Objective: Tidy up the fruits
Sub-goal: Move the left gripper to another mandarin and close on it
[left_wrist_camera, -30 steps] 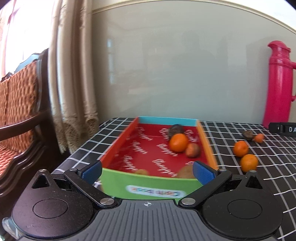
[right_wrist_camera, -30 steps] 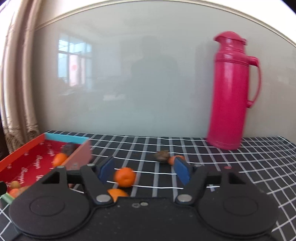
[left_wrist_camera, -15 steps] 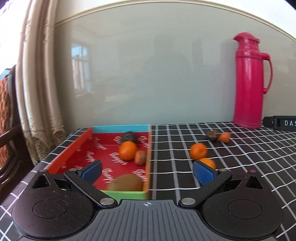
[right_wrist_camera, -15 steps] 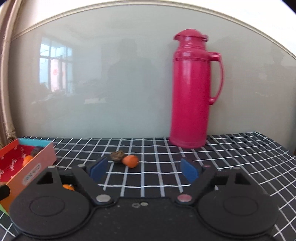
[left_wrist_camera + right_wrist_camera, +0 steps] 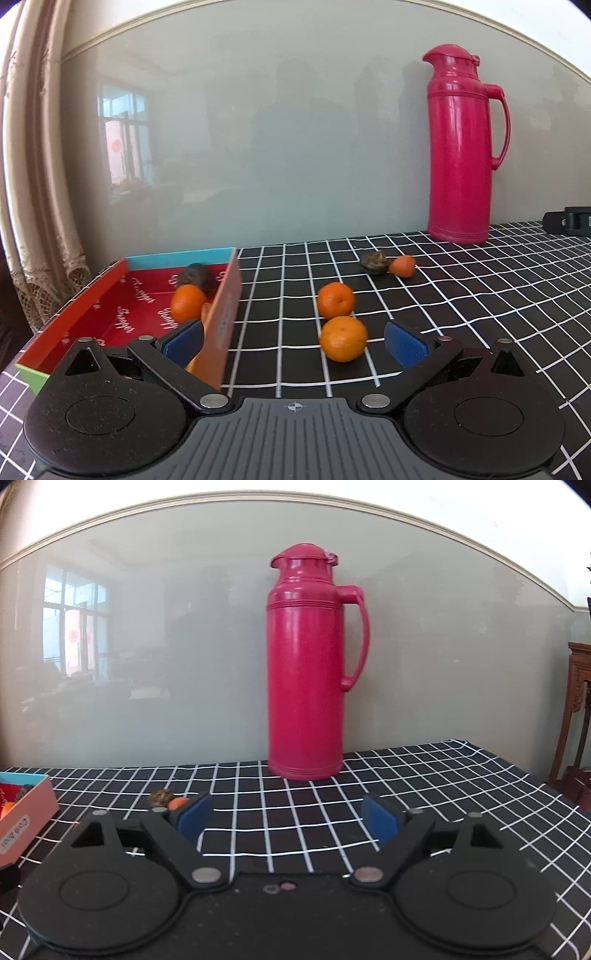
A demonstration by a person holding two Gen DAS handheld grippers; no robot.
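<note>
In the left wrist view a red-lined box (image 5: 110, 284) at the left holds an orange (image 5: 187, 303) and a dark fruit (image 5: 195, 275). Two oranges lie on the cloth, a near one (image 5: 342, 339) and a far one (image 5: 336, 300). Further back lie a dark wrinkled fruit (image 5: 375, 262) and a small orange fruit (image 5: 403, 266). My left gripper (image 5: 294, 345) is open and empty, with the near orange between its fingers. My right gripper (image 5: 286, 818) is open and empty over bare cloth; the dark fruit (image 5: 160, 796) and the box corner (image 5: 26, 812) show at its left.
A tall pink thermos (image 5: 461, 147) stands at the back against the wall, also in the right wrist view (image 5: 308, 664). A black object (image 5: 570, 220) sits at the far right. The black checked cloth (image 5: 480, 295) covers the table. Curtains (image 5: 33, 184) hang at the left.
Both grippers have swung to the right. The left view went from the box to the loose oranges; the right view went from the fruits to the thermos. Both stay open.
</note>
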